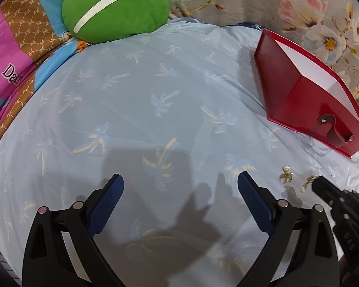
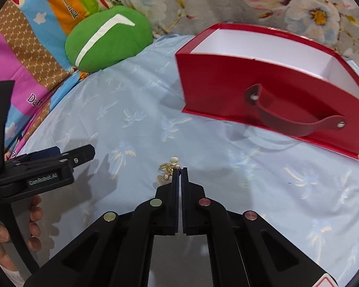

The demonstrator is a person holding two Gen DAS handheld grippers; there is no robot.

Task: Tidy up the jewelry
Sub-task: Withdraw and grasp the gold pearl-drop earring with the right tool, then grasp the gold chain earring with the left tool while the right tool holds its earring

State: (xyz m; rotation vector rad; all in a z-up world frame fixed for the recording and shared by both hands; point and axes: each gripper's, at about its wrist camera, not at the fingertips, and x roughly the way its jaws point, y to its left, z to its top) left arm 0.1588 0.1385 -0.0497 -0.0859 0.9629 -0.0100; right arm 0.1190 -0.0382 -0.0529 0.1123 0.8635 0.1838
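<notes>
A red box (image 2: 263, 83) with a white inside and a strap handle stands open on the light blue palm-print sheet; it also shows in the left wrist view (image 1: 306, 98) at the right. My right gripper (image 2: 180, 171) is shut on a gold earring with pearl drops (image 2: 167, 171), held just over the sheet in front of the box. In the left wrist view this earring (image 1: 308, 181) hangs at the right gripper's tip (image 1: 319, 183), and a second gold and pearl earring (image 1: 285, 173) lies on the sheet beside it. My left gripper (image 1: 180, 186) is open and empty over the sheet.
A green round cushion (image 2: 107, 38) lies at the back left, next to a colourful cartoon blanket (image 2: 24, 55). A grey floral cover (image 1: 299, 4) lies behind the box. The left gripper body (image 2: 47, 167) and the hand holding it are at the left.
</notes>
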